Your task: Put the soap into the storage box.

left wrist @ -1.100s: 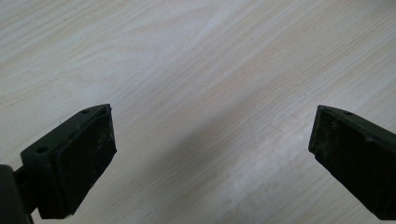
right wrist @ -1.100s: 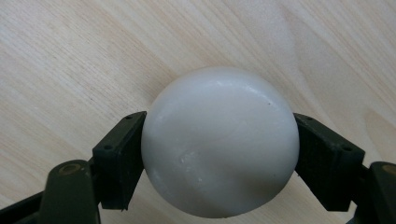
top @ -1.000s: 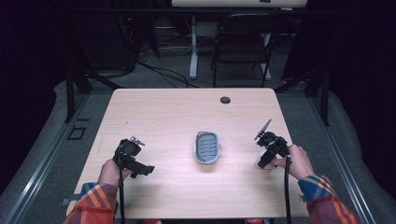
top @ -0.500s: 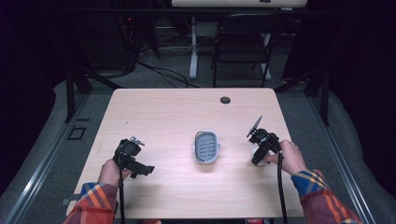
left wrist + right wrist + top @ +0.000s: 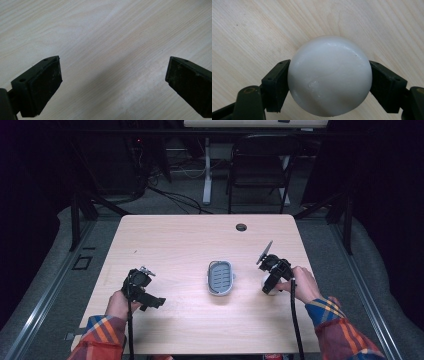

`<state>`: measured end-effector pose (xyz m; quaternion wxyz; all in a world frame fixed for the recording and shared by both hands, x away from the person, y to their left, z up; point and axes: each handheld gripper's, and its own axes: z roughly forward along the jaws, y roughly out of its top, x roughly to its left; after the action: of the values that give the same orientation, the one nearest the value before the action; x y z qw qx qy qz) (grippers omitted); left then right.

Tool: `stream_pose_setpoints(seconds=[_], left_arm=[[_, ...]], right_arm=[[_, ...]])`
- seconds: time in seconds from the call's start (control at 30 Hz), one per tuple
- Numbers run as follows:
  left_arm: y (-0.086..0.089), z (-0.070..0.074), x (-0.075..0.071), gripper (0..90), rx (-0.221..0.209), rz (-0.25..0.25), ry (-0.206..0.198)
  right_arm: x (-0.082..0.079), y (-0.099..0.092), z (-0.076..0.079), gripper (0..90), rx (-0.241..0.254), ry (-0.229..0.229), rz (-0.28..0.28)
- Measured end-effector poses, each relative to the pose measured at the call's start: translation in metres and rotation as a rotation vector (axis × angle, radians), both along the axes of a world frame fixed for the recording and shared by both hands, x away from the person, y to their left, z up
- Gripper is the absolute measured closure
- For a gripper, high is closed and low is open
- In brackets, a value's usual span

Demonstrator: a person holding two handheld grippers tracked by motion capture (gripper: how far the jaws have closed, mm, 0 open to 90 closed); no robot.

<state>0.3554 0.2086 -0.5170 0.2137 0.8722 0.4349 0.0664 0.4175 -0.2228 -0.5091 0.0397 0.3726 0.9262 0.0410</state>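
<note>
We note the right gripper (image 5: pixel 329 82) clamped on a white ball (image 5: pixel 329 75) — presumably bound for the grey tray (image 5: pixel 220 277). Left gripper (image 5: pixel 112 82) idles wide open (empty) over the table (image 5: pixel 175 240).

The table (image 5: pixel 175 245) is pale wood with a fine light grain, and a small black round spot (image 5: pixel 241 227) sits toward twelve o'clock. At the centre, the tray (image 5: pixel 220 277) is grey with a darker slatted inside. At three o'clock the ball (image 5: pixel 329 75) is glossy white. Both grippers' jaws are matt black. The sleeves (image 5: pixel 100 340) are red, blue and yellow plaid.
</note>
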Motion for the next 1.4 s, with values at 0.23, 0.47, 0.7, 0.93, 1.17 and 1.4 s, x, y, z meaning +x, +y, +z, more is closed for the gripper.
stream_pose_setpoints(seconds=[0.23, 0.47, 0.7, 0.93, 1.17, 1.4], left_arm=[[0.0, 0.0, 0.0, 0.4, -0.001, -0.003, 0.001], [0.0, 0.0, 0.0, 0.4, 0.002, -0.004, 0.002], [-0.001, 0.0, 0.0, 0.4, 0.002, -0.007, 0.002], [-0.001, -0.001, 0.0, 0.4, 0.001, -0.008, 0.004], [-0.001, -0.001, 0.0, 0.5, 0.0, -0.007, 0.006], [-0.001, -0.001, 0.0, 0.5, 0.002, -0.011, 0.007]], right_arm=[[0.004, 0.011, 0.004, 23.4, -0.007, 0.002, 0.015], [0.005, 0.018, 0.007, 23.4, 0.007, -0.009, 0.024], [0.008, 0.027, 0.011, 23.4, 0.008, -0.01, 0.047], [0.009, 0.031, 0.014, 23.4, 0.019, -0.022, 0.051], [0.009, 0.037, 0.02, 23.4, 0.005, -0.02, 0.065], [0.012, 0.043, 0.025, 23.4, 0.017, -0.038, 0.075]])
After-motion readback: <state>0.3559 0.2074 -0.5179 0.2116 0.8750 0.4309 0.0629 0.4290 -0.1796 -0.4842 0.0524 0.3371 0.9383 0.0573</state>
